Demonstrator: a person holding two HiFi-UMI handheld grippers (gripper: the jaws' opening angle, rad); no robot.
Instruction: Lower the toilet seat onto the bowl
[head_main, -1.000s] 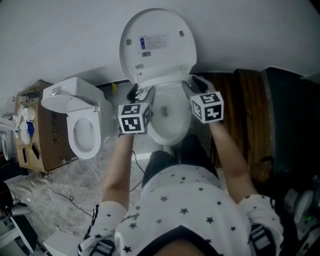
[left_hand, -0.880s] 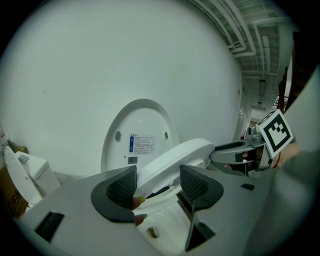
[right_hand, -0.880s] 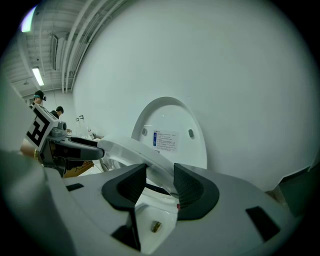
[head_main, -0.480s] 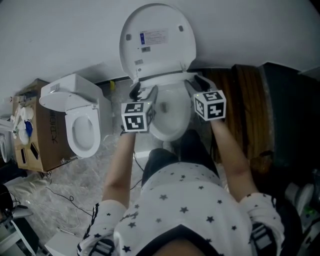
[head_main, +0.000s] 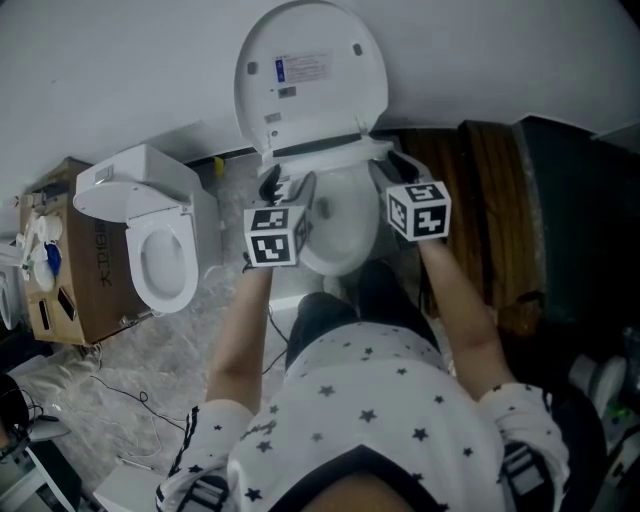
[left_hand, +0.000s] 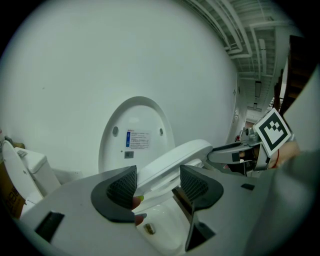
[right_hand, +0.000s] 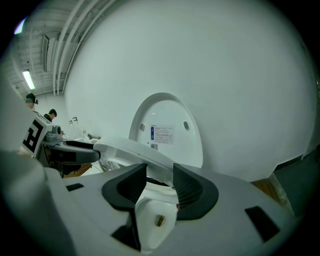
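The white toilet lid (head_main: 310, 75) stands upright against the wall. Below it, the white seat ring (left_hand: 175, 155) is tilted part-way down over the bowl (head_main: 335, 235). My left gripper (head_main: 287, 187) is on the ring's left side. In the left gripper view the ring runs between its two dark pads (left_hand: 122, 187), and the gripper (left_hand: 157, 187) is shut on it. My right gripper (head_main: 388, 168) holds the ring's right side. In the right gripper view the seat ring (right_hand: 125, 150) passes between the jaws of that gripper (right_hand: 160, 182), with the bowl (right_hand: 150, 220) below.
A second white toilet (head_main: 160, 250) stands to the left beside a cardboard box (head_main: 60, 270). Dark wooden panels (head_main: 490, 200) stand close on the right. Loose cables (head_main: 130, 400) lie on the plastic-covered floor at lower left.
Both grippers stay on the seat's two sides and have barely moved. The head view has shifted slightly, so the lid sits a little higher in the picture.
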